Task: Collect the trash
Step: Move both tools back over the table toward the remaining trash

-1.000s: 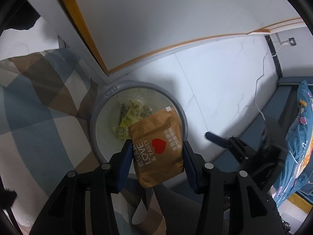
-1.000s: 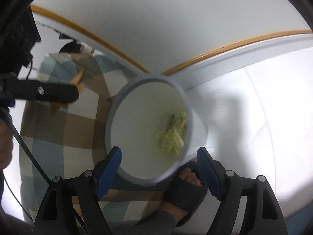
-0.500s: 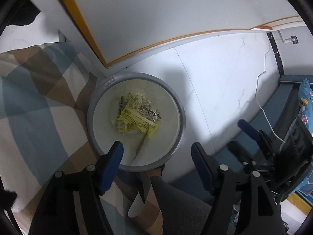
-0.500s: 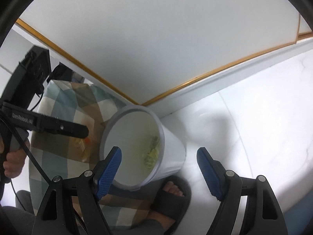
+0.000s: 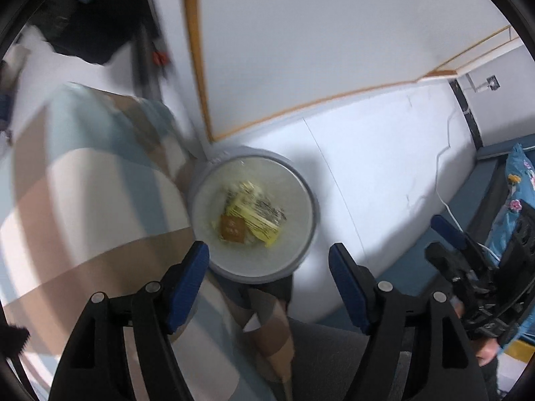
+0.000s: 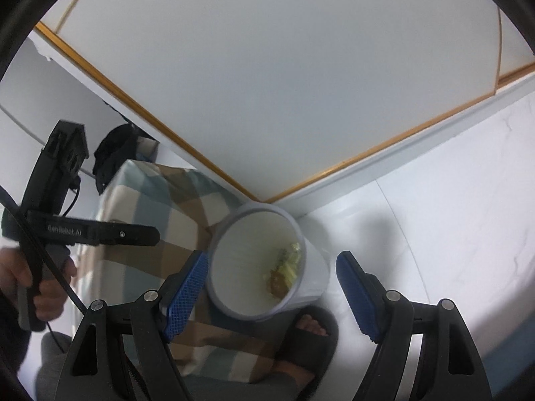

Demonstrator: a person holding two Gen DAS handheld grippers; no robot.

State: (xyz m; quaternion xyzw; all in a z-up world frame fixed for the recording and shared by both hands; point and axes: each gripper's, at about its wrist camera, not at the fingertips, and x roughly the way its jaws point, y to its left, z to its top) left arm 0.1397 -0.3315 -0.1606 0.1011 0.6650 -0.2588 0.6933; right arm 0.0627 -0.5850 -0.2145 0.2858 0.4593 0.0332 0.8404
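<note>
From the left wrist view, the left tool point(image 5: 269, 264) hung over the grey bin point(image 5: 309, 197), its blue jaws spread wide and empty, while the brown packet point(image 5: 231, 228) lay at the bottom of the bin among yellow wrappers point(image 5: 257, 219), with the checked bedcover point(image 5: 83, 207) just beside the bin. From the right wrist view, the right tool point(image 6: 272, 284) stood just as wide with nothing between its jaws, the bin point(image 6: 230, 250) sat on the white floor point(image 6: 451, 217) in the corner beside the bed, a sandalled foot point(image 6: 311, 327) rested next to it, and a hand point(image 6: 20, 277) held the left tool out over the bedcover point(image 6: 160, 200).
</note>
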